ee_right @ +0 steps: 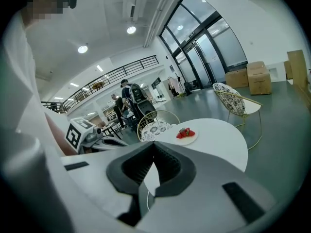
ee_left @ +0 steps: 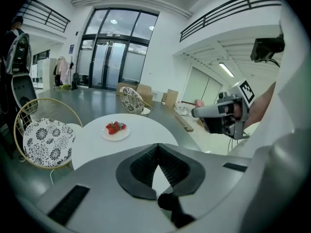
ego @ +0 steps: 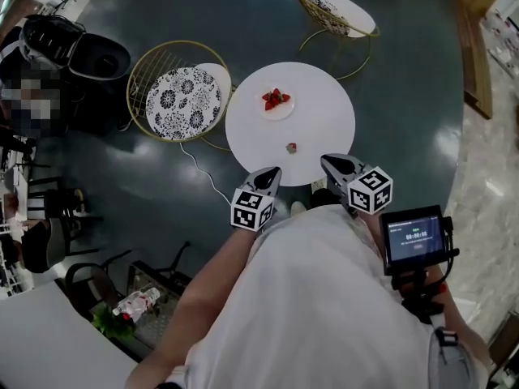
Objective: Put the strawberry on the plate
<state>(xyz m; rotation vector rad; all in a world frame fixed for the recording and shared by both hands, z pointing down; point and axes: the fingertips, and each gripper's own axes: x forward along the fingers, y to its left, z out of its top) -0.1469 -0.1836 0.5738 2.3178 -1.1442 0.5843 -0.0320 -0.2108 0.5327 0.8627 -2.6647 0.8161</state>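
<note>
Office-building lobby, tall glass entrance doors [ee_left: 109, 57], mezzanine railings [ee_left: 228, 11], round white table [ego: 324, 124], wire chairs [ego: 182, 102]

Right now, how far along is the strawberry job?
Done: some strawberries already lie on the plate. In hand: nothing; the left gripper and right gripper hover at the near edge of the table, jaws together and empty. Left: the lone strawberry on the table is not yet picked up.

I see one small red strawberry [ego: 291, 147] lying loose on the round white table [ego: 324, 112], just apart from the white plate [ego: 278, 114] near its middle, piled with red strawberries [ego: 275, 98].
</note>
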